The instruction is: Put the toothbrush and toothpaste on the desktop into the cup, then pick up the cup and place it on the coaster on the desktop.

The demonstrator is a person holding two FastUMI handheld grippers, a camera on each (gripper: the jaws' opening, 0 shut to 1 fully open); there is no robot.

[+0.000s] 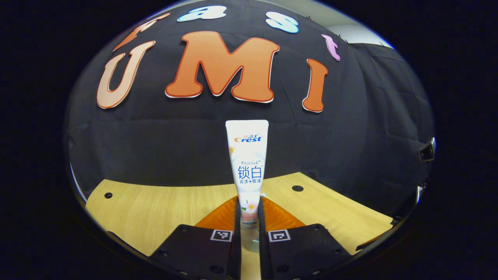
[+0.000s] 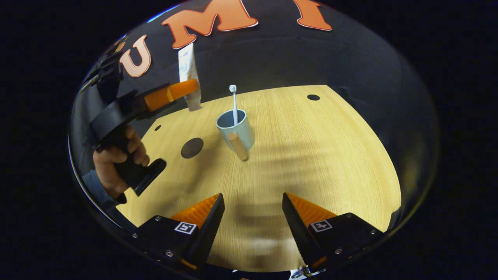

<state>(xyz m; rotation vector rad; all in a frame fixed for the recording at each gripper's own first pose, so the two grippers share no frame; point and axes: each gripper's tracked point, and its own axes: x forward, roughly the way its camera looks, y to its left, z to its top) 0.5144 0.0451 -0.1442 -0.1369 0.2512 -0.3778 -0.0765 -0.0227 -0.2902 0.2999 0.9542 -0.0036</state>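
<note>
- White toothpaste tube (image 1: 247,167) stands upright in my left gripper (image 1: 249,217), both fingers pinching it near the cap end, lifted off the desktop (image 1: 155,210).
- In the right gripper view, the tube (image 2: 189,77) hangs up and to the left of the cup (image 2: 235,130); the toothbrush (image 2: 234,103) is already inside, bristles up.
- My right gripper (image 2: 253,221) hovers with fingers spread, holding nothing.
- I'd carry the tube over the cup's free side, keep it vertical, lower the cap past the rim, then release.
- The dark round coaster (image 2: 192,147) lies just beside the cup, on its left in that view.
</note>
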